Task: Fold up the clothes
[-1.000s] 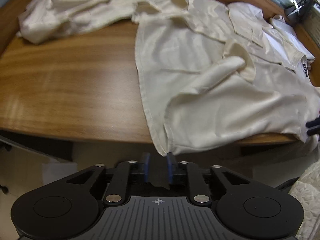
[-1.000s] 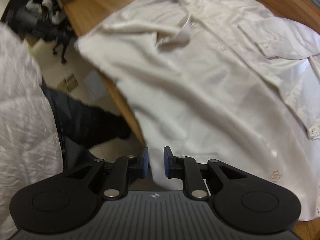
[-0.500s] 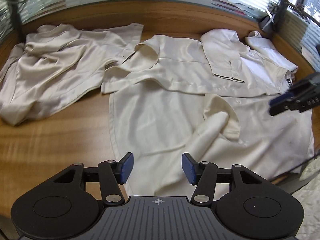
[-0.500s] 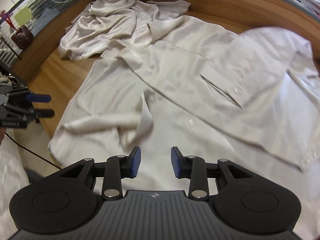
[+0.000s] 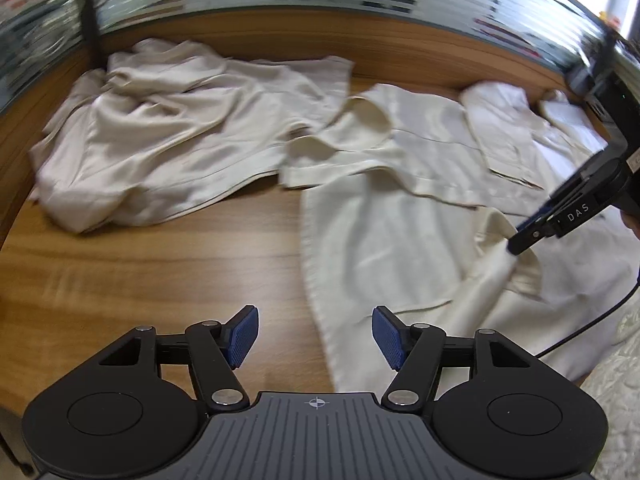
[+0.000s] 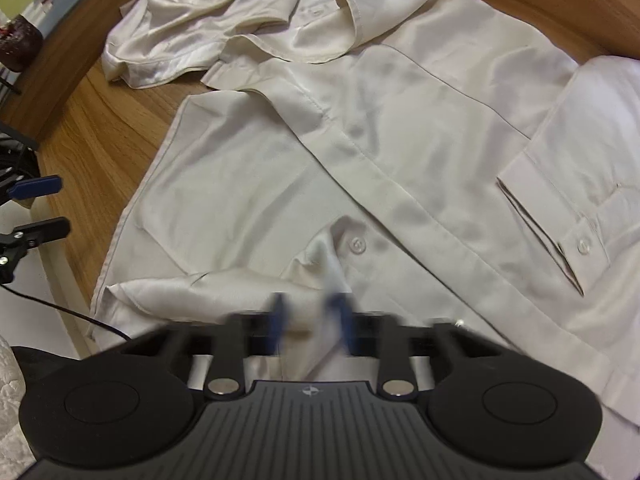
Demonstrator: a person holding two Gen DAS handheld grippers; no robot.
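Wood-grain table (image 5: 152, 264) under both claws carries two pale garments, with striped glass panels running along its far edge. Ahead and to the right of the left claw (image 5: 316, 336) lies the shirt (image 5: 384, 240) being folded, spread mostly flat, its side hem running from just under that claw's right pad away toward the far edge, so its long axis points roughly away from the left claw; collar end or tail end I cannot settle from the left view. A second, crumpled garment (image 5: 172, 140) sits ahead and to the left of it, touching the shirt at a far corner. The left claw hangs over bare wood beside the hem with its jaws opening and nothing between them. The right claw (image 6: 310, 320) is blurred in its own view, but the left view shows its tips pinched together on the rolled sleeve (image 6: 208, 292) that lies across the shirt's lower front, so it looks clenched on that cloth, though the blur makes this less than certain. That sleeve stretches leftward from the right claw toward the hem, crosswise to the button strip (image 6: 400, 196) that runs diagonally away and to the left. The right hand is plainly the nearer one to the sleeve; the coming move probably turns on carrying it away from the hem and laying it flat along the shirt's length.
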